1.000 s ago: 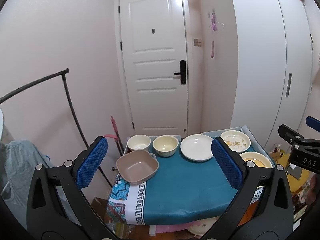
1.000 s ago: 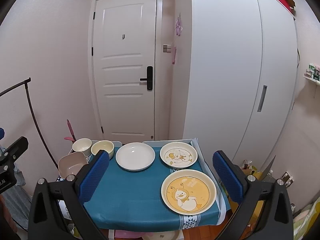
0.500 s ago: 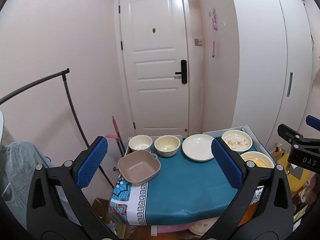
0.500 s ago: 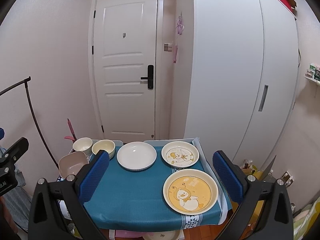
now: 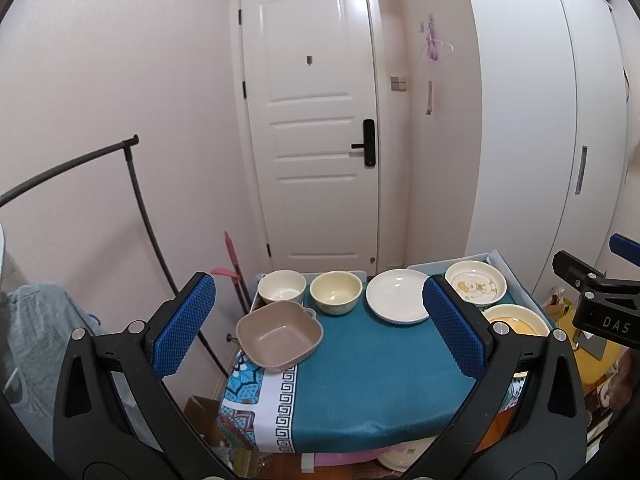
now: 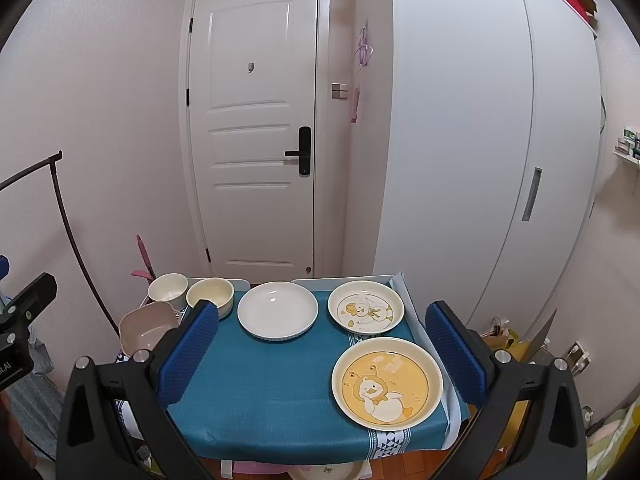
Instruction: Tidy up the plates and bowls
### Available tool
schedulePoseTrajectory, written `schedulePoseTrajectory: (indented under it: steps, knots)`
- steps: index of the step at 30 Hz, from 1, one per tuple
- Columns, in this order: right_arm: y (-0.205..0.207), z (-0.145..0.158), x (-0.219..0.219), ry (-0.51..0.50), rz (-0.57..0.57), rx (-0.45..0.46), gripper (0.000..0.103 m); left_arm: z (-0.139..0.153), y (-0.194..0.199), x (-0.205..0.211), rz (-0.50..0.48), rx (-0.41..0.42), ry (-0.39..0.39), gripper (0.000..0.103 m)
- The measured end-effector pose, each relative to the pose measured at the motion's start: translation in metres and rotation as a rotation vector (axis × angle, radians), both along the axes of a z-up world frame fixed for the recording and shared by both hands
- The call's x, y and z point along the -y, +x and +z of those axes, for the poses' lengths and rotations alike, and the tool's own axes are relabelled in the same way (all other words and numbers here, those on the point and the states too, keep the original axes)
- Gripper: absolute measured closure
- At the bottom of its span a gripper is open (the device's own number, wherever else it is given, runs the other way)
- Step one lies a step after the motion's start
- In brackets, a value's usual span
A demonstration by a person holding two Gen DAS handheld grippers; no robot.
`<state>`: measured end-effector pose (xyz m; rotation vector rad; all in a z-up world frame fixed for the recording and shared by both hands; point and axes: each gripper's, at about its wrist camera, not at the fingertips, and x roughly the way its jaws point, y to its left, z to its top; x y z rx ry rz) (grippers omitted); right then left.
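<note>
A small table with a teal cloth (image 5: pixel 372 376) (image 6: pixel 272 384) holds the dishes. A square beige bowl (image 5: pixel 279 335) (image 6: pixel 146 330) sits at the front left. Behind it stand a white bowl (image 5: pixel 281 287) (image 6: pixel 168 290) and a cream bowl (image 5: pixel 336 292) (image 6: pixel 210 294). A plain white plate (image 5: pixel 396 295) (image 6: pixel 277 314), a small duck plate (image 5: pixel 476 282) (image 6: pixel 365 312) and a large yellow duck plate (image 5: pixel 516 318) (image 6: pixel 387 388) lie to the right. My left gripper (image 5: pixel 320 332) and right gripper (image 6: pixel 328 352) are open and empty, held back from the table's near edge.
A white door (image 5: pixel 316 128) stands behind the table and a white wardrobe (image 6: pixel 480 140) to the right. A black clothes rail (image 5: pixel 132 184) and a pink-handled tool (image 5: pixel 234 264) are on the left. Bags and clutter (image 6: pixel 600 440) lie on the floor at right.
Both views have drifted slightly; the table and dishes sit a little further right and lower in the frame. Nothing on the table has moved. Both grippers stay open.
</note>
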<state>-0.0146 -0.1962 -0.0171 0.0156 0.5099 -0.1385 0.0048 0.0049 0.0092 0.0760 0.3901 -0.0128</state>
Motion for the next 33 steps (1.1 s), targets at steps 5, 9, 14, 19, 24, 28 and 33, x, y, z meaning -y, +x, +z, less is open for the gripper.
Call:
schedulePoseTrajectory:
  steps: [5,9,14,19,24,28,33]
  knots:
    - [0.0001,0.0003,-0.0003,-0.001,-0.001,-0.001,0.000,-0.0001,0.0009,0.0010,-0.005,-0.001,-0.002,0.000]
    - [0.0007,-0.0006,-0.0007,0.000,-0.002,-0.002,0.000,0.0003,0.0021,0.0025,-0.006,-0.003,-0.002,0.000]
    - [0.0031,-0.0022,-0.0008,0.004,-0.001,-0.003,0.000,0.0008,0.0031,0.0028,-0.005,-0.003,-0.002,0.000]
    - [0.0040,-0.0024,0.0004,0.005,0.000,-0.004,0.000,0.0020,0.0066,0.0036,-0.003,-0.004,-0.002,0.000]
    - [0.0039,-0.0029,0.0019,0.005,-0.002,-0.003,0.000,0.0021,0.0064,0.0050,-0.003,0.001,0.001,0.000]
    - [0.0044,-0.0025,0.0028,0.009,-0.002,-0.004,0.000,0.0014,0.0055,0.0053,-0.003,-0.001,0.002,0.000]
    - [0.0037,-0.0014,0.0040,0.011,-0.001,0.002,0.000,0.0018,0.0067,0.0055,0.000,0.001,0.002,0.000]
